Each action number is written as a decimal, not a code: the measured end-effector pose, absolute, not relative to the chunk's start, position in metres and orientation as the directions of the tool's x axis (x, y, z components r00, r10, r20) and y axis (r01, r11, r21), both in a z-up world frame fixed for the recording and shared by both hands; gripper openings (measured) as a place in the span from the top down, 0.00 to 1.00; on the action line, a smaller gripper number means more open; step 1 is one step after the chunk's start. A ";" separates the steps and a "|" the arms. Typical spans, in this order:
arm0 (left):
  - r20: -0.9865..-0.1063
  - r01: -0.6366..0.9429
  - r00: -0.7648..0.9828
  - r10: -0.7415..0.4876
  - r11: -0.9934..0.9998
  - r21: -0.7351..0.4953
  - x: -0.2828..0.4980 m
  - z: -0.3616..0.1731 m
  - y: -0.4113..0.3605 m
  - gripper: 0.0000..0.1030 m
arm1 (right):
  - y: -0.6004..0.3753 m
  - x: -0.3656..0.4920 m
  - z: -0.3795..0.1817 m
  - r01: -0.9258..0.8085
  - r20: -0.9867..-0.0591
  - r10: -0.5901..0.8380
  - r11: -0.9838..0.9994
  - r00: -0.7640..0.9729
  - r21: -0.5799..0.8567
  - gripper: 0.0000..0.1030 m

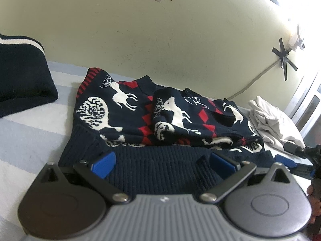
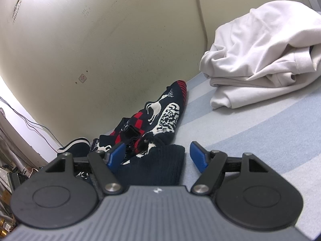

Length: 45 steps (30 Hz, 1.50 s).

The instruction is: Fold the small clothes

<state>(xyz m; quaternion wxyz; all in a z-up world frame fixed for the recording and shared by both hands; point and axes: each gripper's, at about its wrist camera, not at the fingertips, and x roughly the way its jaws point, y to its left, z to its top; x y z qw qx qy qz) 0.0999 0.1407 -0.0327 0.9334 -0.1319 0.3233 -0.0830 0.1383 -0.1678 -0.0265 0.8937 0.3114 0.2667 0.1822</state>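
A navy knitted sweater with white reindeer and red diamonds point(image 1: 140, 116) lies partly folded on a bed sheet striped pale blue and white point(image 1: 30, 132) against a scuffed cream wall point(image 1: 160, 40); a crumpled white garment point(image 2: 260, 60) sits beside it; the left gripper point(image 1: 162, 162) and the right gripper point(image 2: 156, 156) both stand open astride the ribbed hem.

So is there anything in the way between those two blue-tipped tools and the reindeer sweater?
Nothing visible. The left tool stands open right over the ribbed hem of the reindeer sweater, and the right tool stands open around the hem's corner. The white garment lies off to one side and a dark striped garment to the other, both clear.
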 end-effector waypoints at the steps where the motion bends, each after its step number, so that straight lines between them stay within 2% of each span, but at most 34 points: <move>1: -0.584 0.070 0.776 -0.236 0.954 -0.293 0.100 -0.033 0.140 0.00 | -0.168 0.138 -0.026 -0.159 -0.363 0.491 0.740 0.791 0.654 0.29; 45: -0.597 0.071 0.773 -0.217 0.963 -0.259 0.101 -0.032 0.135 0.00 | -0.168 0.137 -0.026 -0.154 -0.364 0.486 0.740 0.795 0.655 0.28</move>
